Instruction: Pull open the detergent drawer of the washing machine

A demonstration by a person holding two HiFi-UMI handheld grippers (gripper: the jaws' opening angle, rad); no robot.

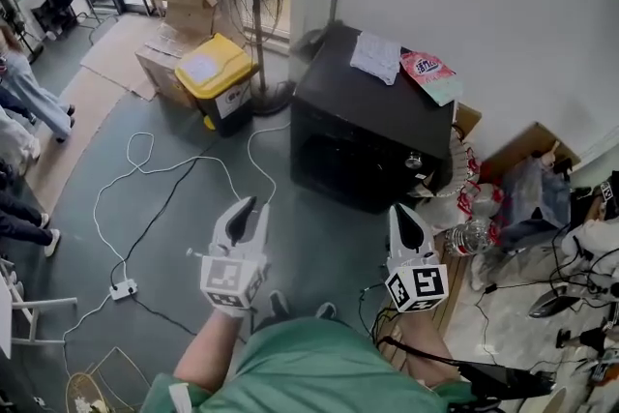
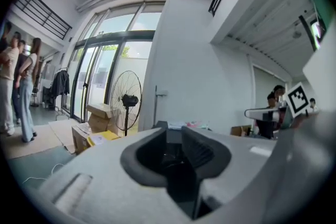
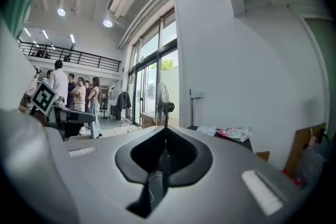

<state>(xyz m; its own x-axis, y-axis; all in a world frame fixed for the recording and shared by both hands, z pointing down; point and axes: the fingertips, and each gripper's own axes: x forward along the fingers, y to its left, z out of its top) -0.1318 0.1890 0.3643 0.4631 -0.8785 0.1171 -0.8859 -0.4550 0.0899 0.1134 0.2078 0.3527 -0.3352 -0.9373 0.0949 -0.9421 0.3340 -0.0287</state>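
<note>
The pink packet (image 1: 430,73) lying at the far right corner of the machine's top carries white lettering, too small to read. The white label on the yellow-lidded black bin (image 1: 215,73) is likewise illegible. The cubes on the grippers show only black-and-white square patterns.

The black, box-shaped washing machine (image 1: 372,116) stands on the grey floor (image 1: 193,208) against the white wall, near the floor's right edge, well apart from both grippers. Its dark front merges into shadow, so the detergent drawer cannot be picked out; only a small round knob (image 1: 414,162) shows at the front right corner. A crumpled white cloth or paper (image 1: 375,57) lies on the top beside the packet.

The left gripper (image 1: 249,203) has its jaws slightly apart, with nothing between them. The right gripper (image 1: 402,208) has its jaws closed together, tip to tip, holding nothing. The person's green shirt cuts off the bottom of the head view.
</note>
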